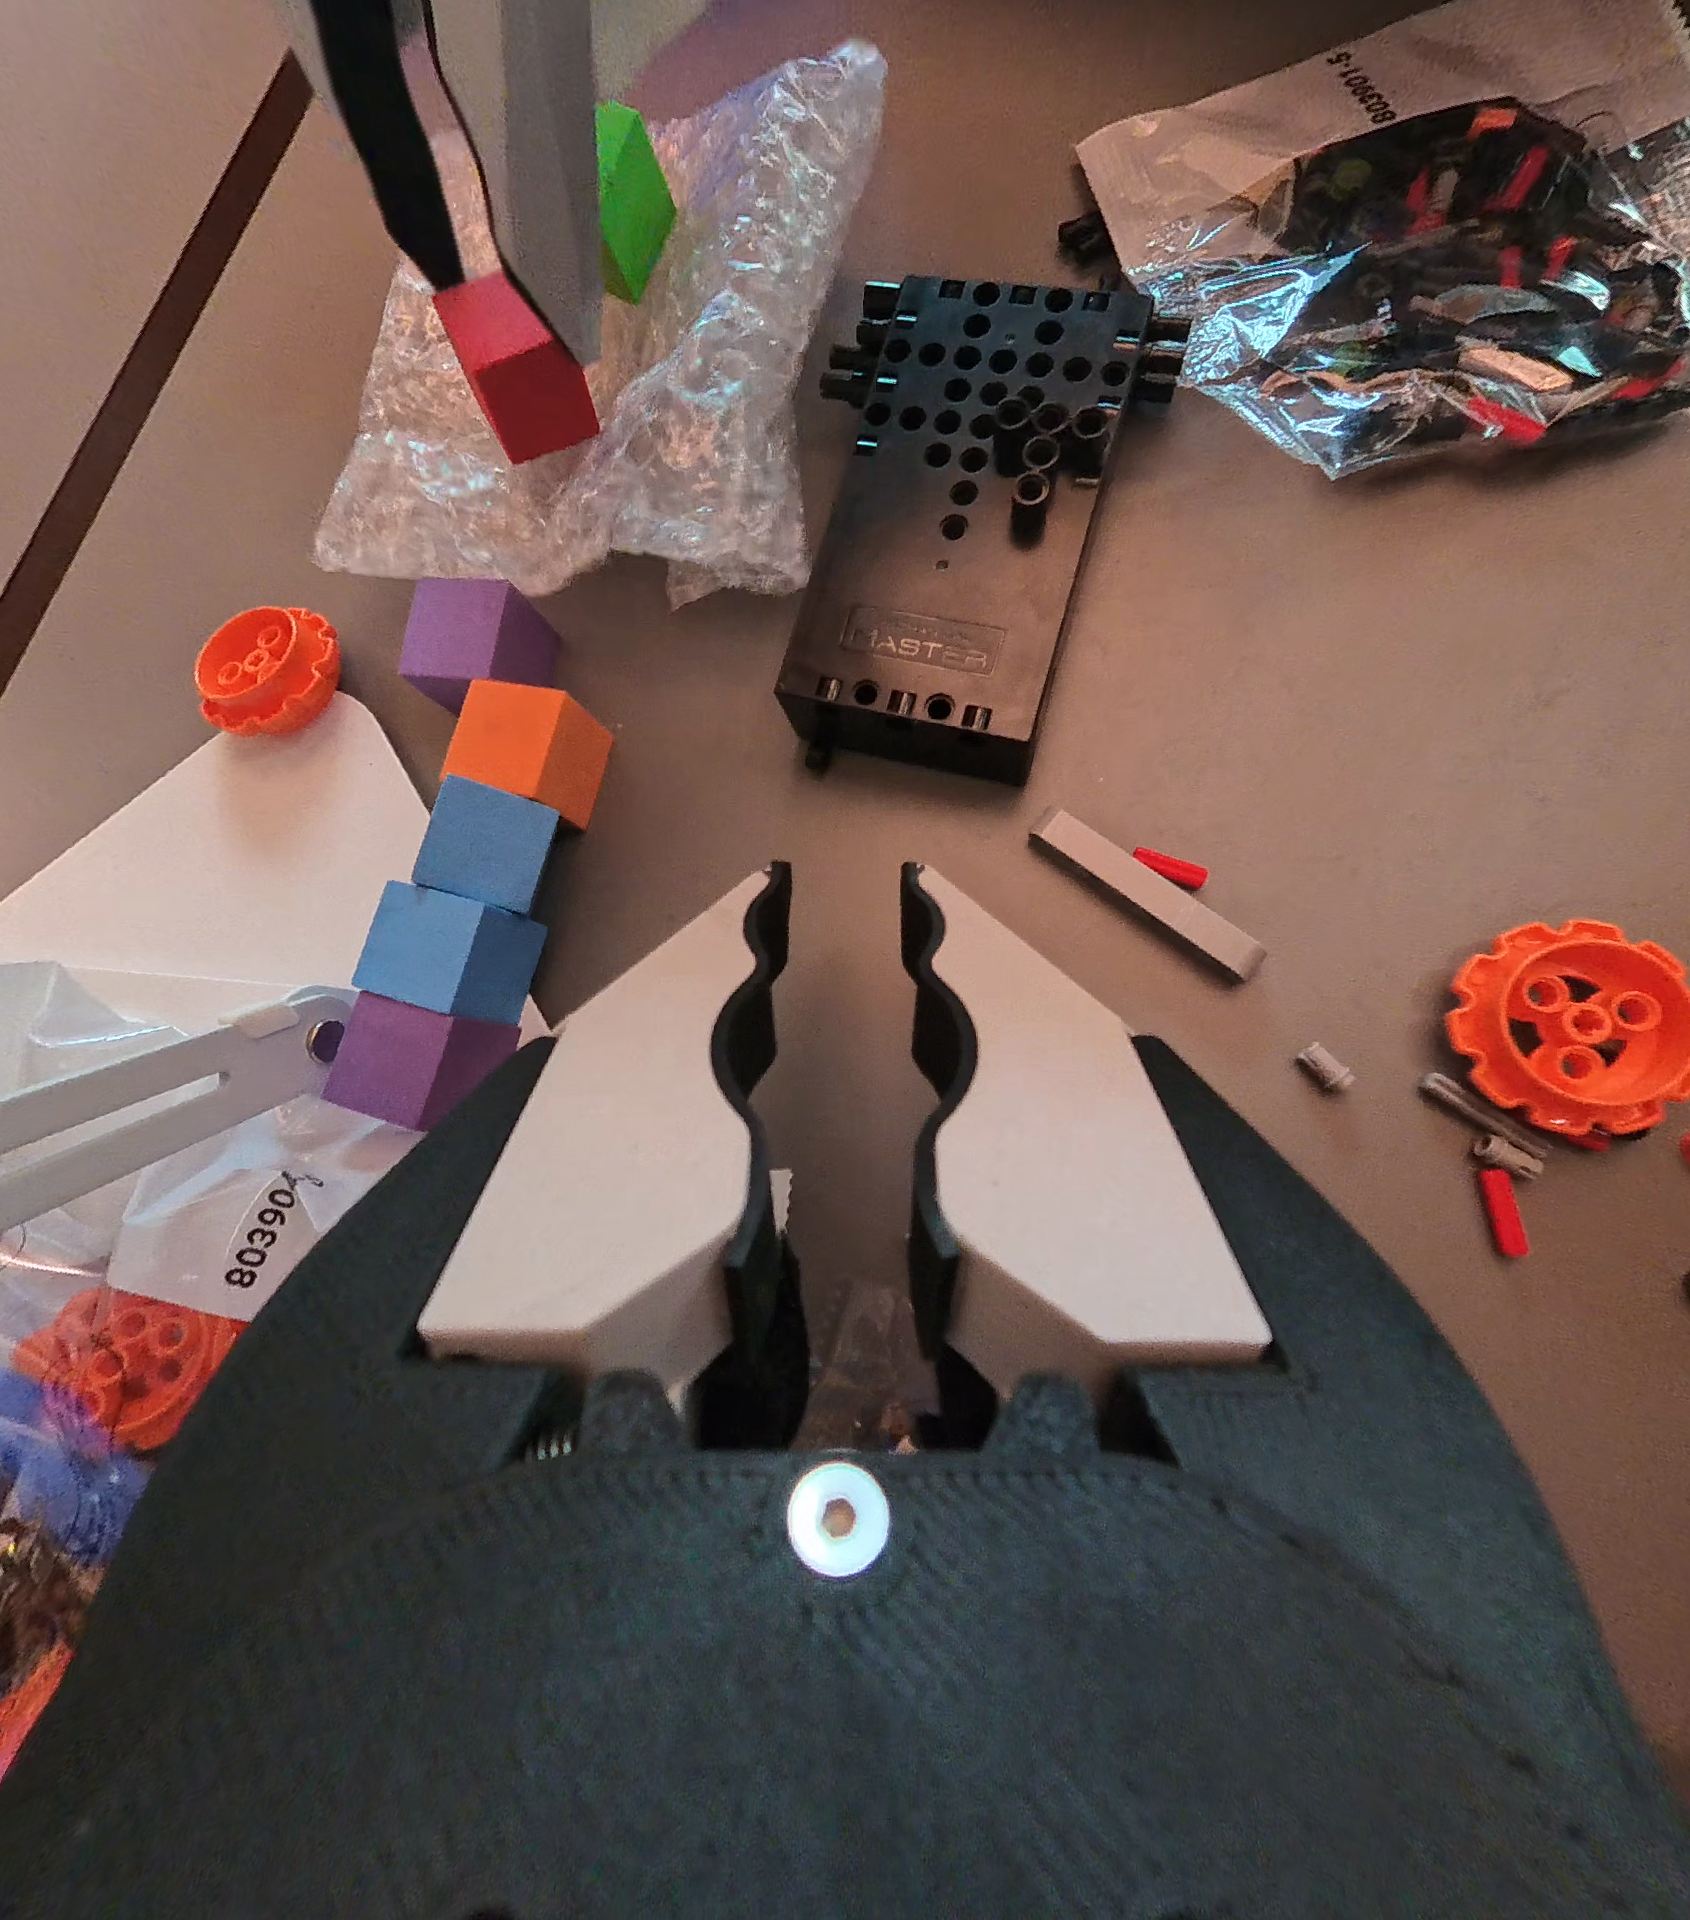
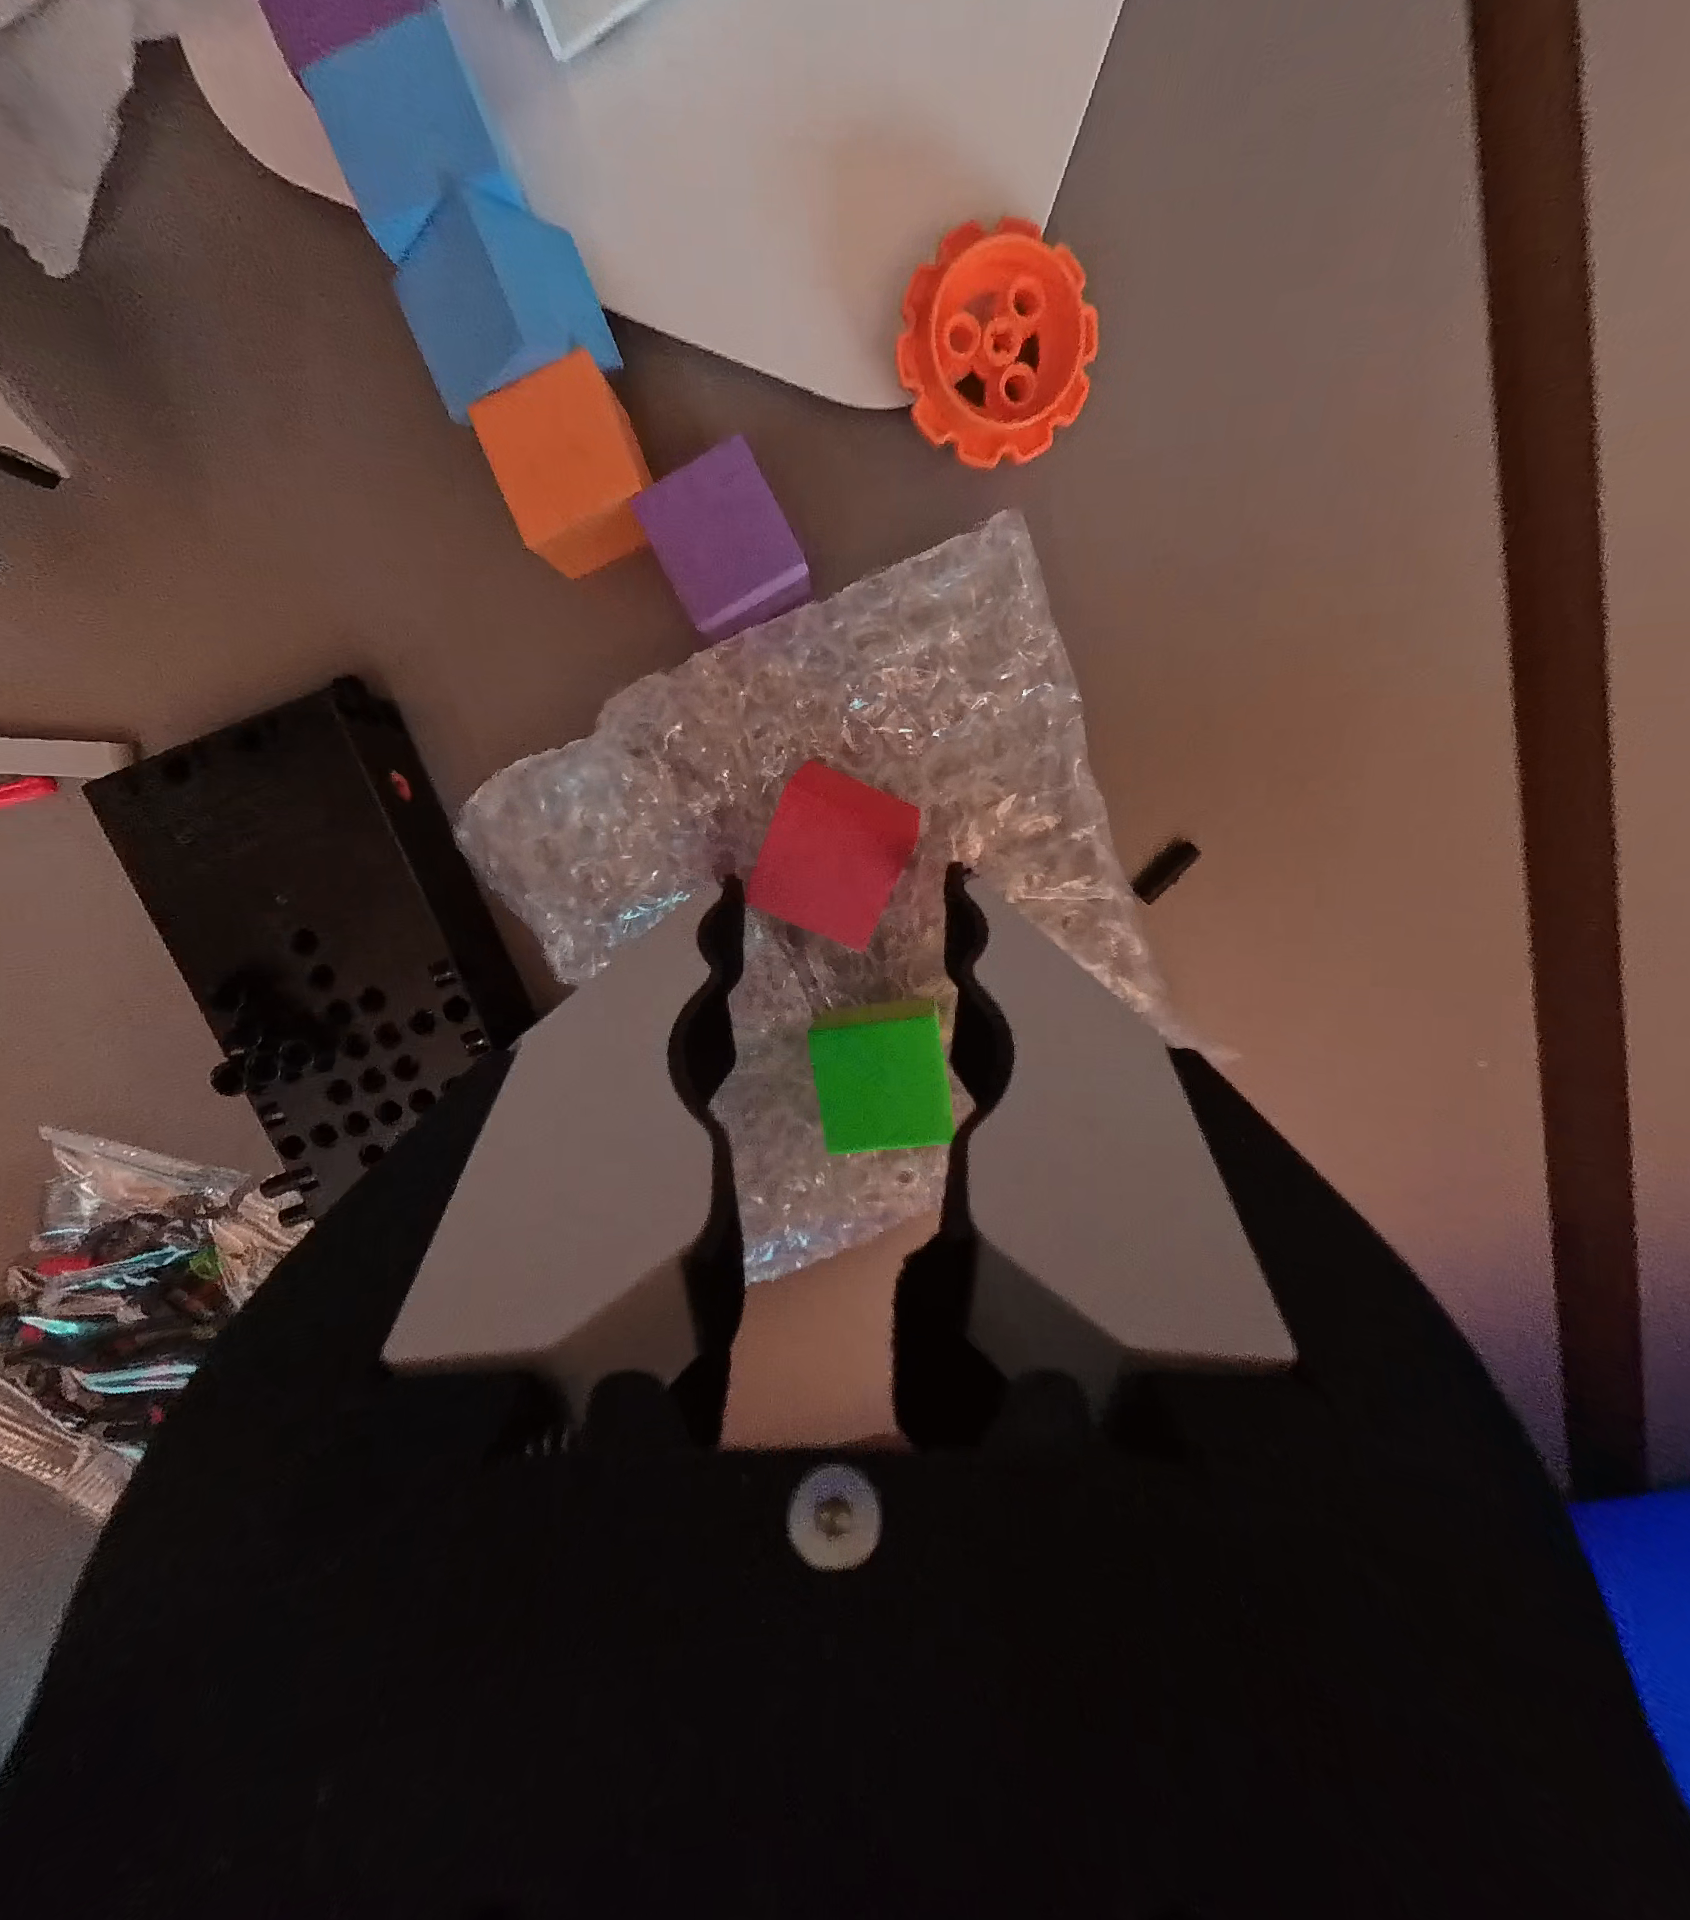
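Observation:
My right gripper (image 2: 843, 878) is open, its fingertips on either side of a tilted red cube (image 2: 833, 868) that lies on bubble wrap (image 2: 882, 696). A green cube (image 2: 880, 1081) lies on the wrap farther back between the fingers. In the left wrist view the right gripper (image 1: 498, 281) comes down from the top over the red cube (image 1: 519, 358), with the green cube (image 1: 633, 197) behind it. My left gripper (image 1: 843, 873) is open and empty above bare table. A crooked row of cubes lies to its left: purple (image 1: 472, 639), orange (image 1: 529, 748), two blue (image 1: 488, 842), purple (image 1: 415, 1060).
A black perforated block (image 1: 955, 540) lies ahead of the left gripper. A clear bag of small parts (image 1: 1443, 281) is at the far right. Orange gear wheels (image 1: 264, 670) (image 1: 1579, 1029), a grey beam (image 1: 1147, 909) and loose pins lie about. A white sheet (image 1: 228, 862) and another bag (image 1: 41, 1403) are at left. My left gripper's tips are some 8 cm from the black perforated block (image 1: 955, 540). It turns up in the right wrist view (image 2: 297, 934) as well.

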The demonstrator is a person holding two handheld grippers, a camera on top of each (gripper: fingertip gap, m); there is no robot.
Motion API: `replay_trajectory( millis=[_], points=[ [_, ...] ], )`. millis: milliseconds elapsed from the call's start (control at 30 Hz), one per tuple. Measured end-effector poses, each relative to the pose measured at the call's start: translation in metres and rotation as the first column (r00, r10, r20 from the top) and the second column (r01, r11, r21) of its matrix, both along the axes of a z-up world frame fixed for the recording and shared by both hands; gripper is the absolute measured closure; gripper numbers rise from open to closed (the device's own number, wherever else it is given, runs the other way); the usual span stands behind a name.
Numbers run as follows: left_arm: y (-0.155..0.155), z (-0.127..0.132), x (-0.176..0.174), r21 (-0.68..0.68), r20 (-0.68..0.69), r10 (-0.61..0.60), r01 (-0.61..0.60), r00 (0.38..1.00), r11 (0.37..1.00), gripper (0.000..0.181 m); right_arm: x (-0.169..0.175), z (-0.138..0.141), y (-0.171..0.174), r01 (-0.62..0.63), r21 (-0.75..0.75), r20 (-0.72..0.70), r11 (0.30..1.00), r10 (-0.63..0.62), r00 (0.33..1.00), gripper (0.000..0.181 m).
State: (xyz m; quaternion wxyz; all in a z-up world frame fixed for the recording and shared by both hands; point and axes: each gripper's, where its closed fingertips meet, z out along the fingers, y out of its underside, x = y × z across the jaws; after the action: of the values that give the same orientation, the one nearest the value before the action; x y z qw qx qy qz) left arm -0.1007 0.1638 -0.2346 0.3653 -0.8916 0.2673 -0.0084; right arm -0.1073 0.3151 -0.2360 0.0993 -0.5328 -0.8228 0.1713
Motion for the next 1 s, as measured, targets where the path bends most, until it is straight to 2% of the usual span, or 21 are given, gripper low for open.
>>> replay_trajectory(
  millis=[67,133,267,433,700,900,1000],
  points=[
    [0.0,0.0,0.001,0.001,0.0,-0.002,0.002,1.0,1.0,0.162,-0.001,-0.006,-0.005,-0.002,-0.027,0.017,1.0,0.003,1.0,0.152],
    [0.0,0.0,0.001,-0.001,-0.002,-0.005,0.005,1.0,1.0,0.162,-0.003,-0.004,-0.004,-0.003,-0.022,0.001,1.0,0.003,1.0,0.153],
    [0.0,-0.001,0.003,-0.006,-0.007,-0.011,0.01,1.0,1.0,0.162,-0.002,0.022,0.001,-0.011,-0.032,-0.044,0.999,0.01,0.999,0.153],
    [0.0,-0.002,0.003,-0.01,-0.007,-0.01,0.01,1.0,1.0,0.161,0.026,0.036,0.023,-0.058,0.075,0.109,0.995,0.05,0.993,0.153],
    [-0.001,-0.003,0.003,-0.014,-0.01,-0.011,0.011,1.0,1.0,0.161,0.039,0.019,0.025,-0.118,0.121,0.255,0.986,0.084,0.963,0.153],
    [-0.002,-0.004,0.004,-0.019,-0.015,-0.015,0.015,1.0,1.0,0.161,0.043,0.004,0.034,-0.107,0.158,0.302,0.982,0.055,0.952,0.149],
    [-0.002,-0.003,0.004,-0.019,-0.014,-0.017,0.016,1.0,1.0,0.161,0.041,0.008,0.032,-0.096,0.138,0.279,0.986,0.055,0.959,0.146]
  ],
)
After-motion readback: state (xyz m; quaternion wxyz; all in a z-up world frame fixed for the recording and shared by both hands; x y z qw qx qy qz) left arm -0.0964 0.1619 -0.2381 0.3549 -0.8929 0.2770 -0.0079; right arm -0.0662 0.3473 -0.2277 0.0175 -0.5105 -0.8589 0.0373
